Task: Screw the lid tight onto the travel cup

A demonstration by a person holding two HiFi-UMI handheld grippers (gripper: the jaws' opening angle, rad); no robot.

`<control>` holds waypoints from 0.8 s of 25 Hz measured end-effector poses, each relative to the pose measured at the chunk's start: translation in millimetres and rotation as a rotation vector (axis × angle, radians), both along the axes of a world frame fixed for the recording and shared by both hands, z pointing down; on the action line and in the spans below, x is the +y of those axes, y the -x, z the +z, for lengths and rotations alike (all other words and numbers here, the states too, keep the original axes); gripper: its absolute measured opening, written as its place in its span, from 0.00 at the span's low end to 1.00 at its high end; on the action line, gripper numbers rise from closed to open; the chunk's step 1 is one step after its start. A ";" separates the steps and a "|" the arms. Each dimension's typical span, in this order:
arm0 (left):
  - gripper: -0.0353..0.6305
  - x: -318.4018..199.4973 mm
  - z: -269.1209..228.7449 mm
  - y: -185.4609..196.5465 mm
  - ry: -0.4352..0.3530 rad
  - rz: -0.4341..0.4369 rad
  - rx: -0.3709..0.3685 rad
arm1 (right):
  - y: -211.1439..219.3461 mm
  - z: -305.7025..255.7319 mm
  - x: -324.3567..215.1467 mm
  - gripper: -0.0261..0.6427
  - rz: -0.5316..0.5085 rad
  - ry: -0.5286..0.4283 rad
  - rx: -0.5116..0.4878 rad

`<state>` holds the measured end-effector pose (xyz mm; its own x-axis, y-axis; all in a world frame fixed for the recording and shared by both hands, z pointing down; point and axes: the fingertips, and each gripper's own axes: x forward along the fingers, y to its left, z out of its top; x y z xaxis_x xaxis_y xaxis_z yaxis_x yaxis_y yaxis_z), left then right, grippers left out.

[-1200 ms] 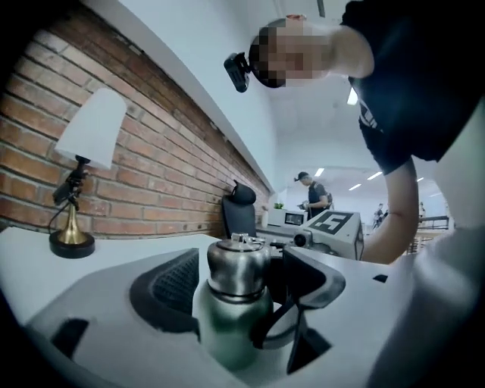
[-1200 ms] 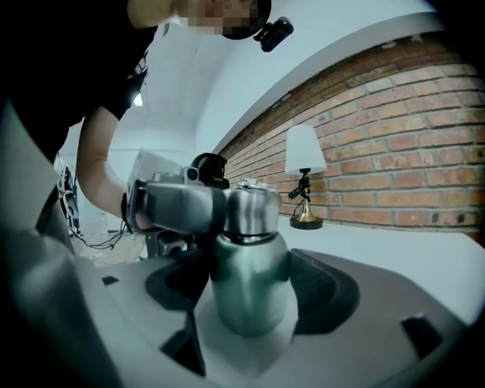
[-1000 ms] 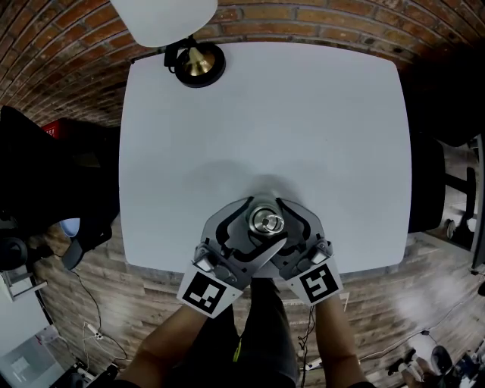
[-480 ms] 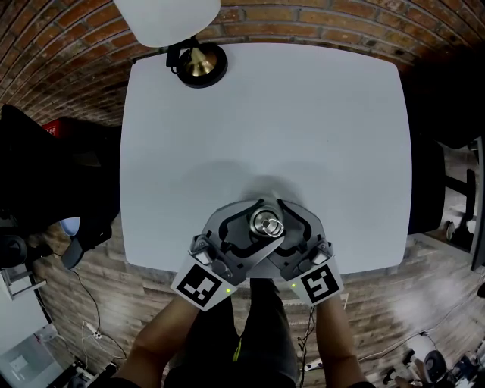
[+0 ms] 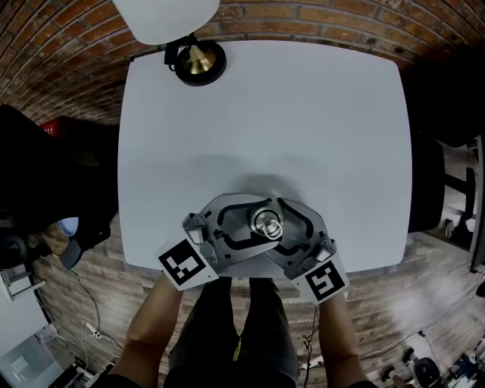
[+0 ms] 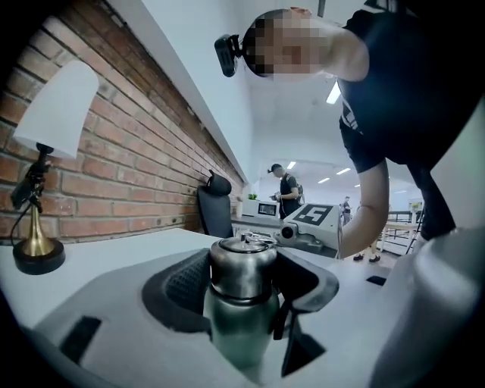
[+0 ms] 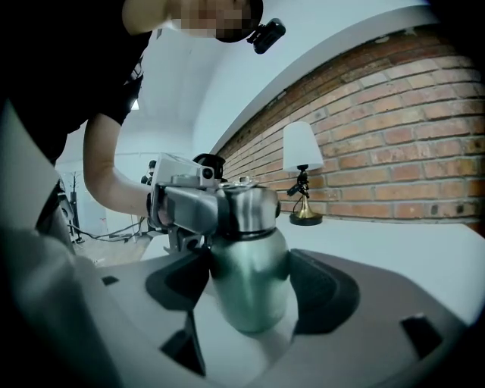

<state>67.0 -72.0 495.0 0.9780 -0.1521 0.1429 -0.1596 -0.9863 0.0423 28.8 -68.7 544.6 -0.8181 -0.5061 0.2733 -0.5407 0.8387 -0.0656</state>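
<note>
A steel travel cup (image 7: 251, 292) stands near the front edge of the white table (image 5: 303, 114). Its steel lid (image 5: 267, 223) with a ring on top sits on the cup. My left gripper (image 6: 242, 274) comes in from the lower left, its dark pads (image 6: 182, 282) pressing on the lid (image 6: 242, 261). My right gripper (image 7: 250, 286) comes in from the lower right, lower down, and is shut on the cup's rounded body. In the right gripper view the left gripper (image 7: 189, 208) wraps the lid (image 7: 246, 211). The cup's base is hidden behind the jaws.
A lamp with a brass base (image 5: 199, 61) and a white shade (image 5: 163, 19) stands at the table's far left corner by the brick wall. A black chair (image 5: 45, 182) is off the left side. The table's front edge runs just under the grippers.
My left gripper's handle has swung left and up around the cup, turning about the lid. The right gripper and the cup have stayed where they were.
</note>
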 end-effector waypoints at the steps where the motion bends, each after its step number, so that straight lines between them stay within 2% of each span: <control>1: 0.46 -0.1 -0.4 0.0 -0.005 -0.014 0.004 | -0.9 0.0 0.6 0.51 0.010 -0.003 0.011; 7: 0.46 -1.0 0.3 -1.0 -0.004 -0.054 0.031 | -14.7 -7.6 3.9 0.51 0.048 -0.024 0.049; 9: 0.48 -0.2 1.1 -1.8 0.022 -0.051 0.044 | -21.1 -7.6 6.6 0.51 0.058 -0.010 0.052; 10: 0.53 0.1 1.3 -1.8 0.042 -0.054 0.053 | -23.6 -7.0 8.4 0.51 0.059 -0.005 0.055; 14: 0.56 2.4 -0.1 1.7 0.100 -0.072 0.068 | -33.8 -2.9 15.7 0.51 0.097 0.038 0.046; 17: 0.57 3.3 -0.1 13.9 0.163 -0.120 0.077 | -38.9 -4.8 18.5 0.51 0.129 0.054 0.021; 20: 0.57 6.8 -2.6 32.5 0.183 -0.175 0.077 | -44.0 -7.8 24.4 0.51 0.148 0.060 0.015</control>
